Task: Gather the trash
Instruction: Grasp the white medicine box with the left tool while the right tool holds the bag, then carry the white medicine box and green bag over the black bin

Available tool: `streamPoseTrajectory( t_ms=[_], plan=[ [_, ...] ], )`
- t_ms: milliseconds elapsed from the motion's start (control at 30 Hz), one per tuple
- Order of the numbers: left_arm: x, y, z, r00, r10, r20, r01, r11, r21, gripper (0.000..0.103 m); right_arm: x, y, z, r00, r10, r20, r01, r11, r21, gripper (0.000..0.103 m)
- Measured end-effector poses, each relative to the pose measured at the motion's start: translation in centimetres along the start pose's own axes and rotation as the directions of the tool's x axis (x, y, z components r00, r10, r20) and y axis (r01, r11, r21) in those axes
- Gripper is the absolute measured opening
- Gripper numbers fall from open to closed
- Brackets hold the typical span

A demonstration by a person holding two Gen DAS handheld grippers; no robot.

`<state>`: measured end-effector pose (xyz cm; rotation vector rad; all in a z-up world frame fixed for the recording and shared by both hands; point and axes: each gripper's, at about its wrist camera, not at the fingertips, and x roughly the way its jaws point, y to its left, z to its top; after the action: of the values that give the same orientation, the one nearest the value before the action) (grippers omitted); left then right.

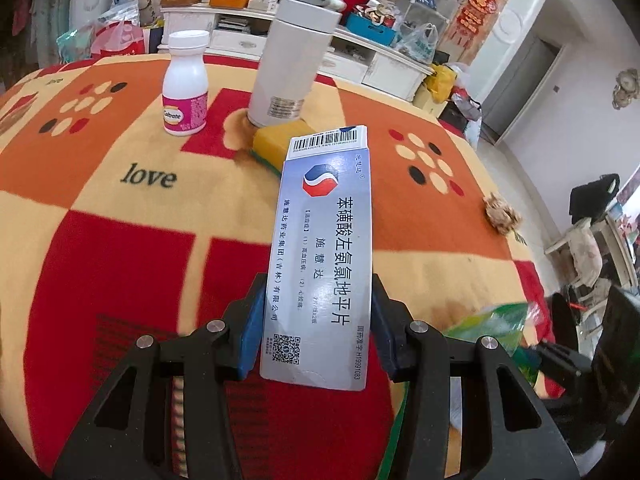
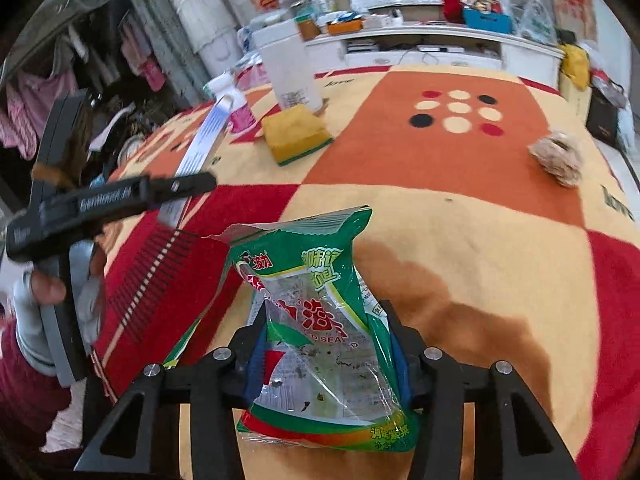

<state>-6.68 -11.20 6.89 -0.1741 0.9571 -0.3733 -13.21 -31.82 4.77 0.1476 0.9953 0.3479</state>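
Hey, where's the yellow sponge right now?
The yellow sponge lies on the patterned blanket at the foot of the white flask, right of the pill bottle in the left wrist view.

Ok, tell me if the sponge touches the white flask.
Touching: the left wrist view shows the sponge pressed against the white flask at its base, no gap.

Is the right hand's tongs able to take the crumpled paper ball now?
Probably not yet: the right tongs are shut on the green snack wrapper, so they are occupied. The path over the cloth to the crumpled paper ball looks free.
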Motion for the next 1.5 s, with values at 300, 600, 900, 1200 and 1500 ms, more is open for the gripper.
streamPoseTrajectory(
  t_ms=[300, 600, 900, 1200, 1500],
  plan=[
    [-1.1, -4.4, -2.6, 1.0, -0.021, 0.006, 0.021, 0.998, 0.067, 0.045, -3.9, -2.4, -0.9, 0.997, -0.036, 0.062, 0.032, 0.997, 0.073, 0.048],
    [-0.7, -8.4, -4.3, 0.999, -0.03, -0.014, 0.031, 0.992, 0.124, 0.045, -6.1, -5.0, -2.5, 0.994, -0.082, 0.076, 0.072, 0.989, 0.132, 0.048],
    [-0.2, -11.7, -4.8, 0.999, -0.045, -0.025, 0.049, 0.983, 0.176, 0.045, -8.1, -7.5, -3.7, 0.99, -0.107, 0.092, 0.088, 0.978, 0.187, 0.048],
    [0.9, -15.1, -5.4, 0.997, -0.069, -0.044, 0.077, 0.971, 0.225, 0.045, -10.7, -10.5, -4.7, 0.981, -0.155, 0.113, 0.123, 0.961, 0.249, 0.048],
    [2.0, -18.7, -5.9, 0.992, -0.101, -0.072, 0.117, 0.955, 0.274, 0.045, -13.2, -13.4, -5.9, 0.971, -0.203, 0.13, 0.155, 0.938, 0.31, 0.048]
  ],
)
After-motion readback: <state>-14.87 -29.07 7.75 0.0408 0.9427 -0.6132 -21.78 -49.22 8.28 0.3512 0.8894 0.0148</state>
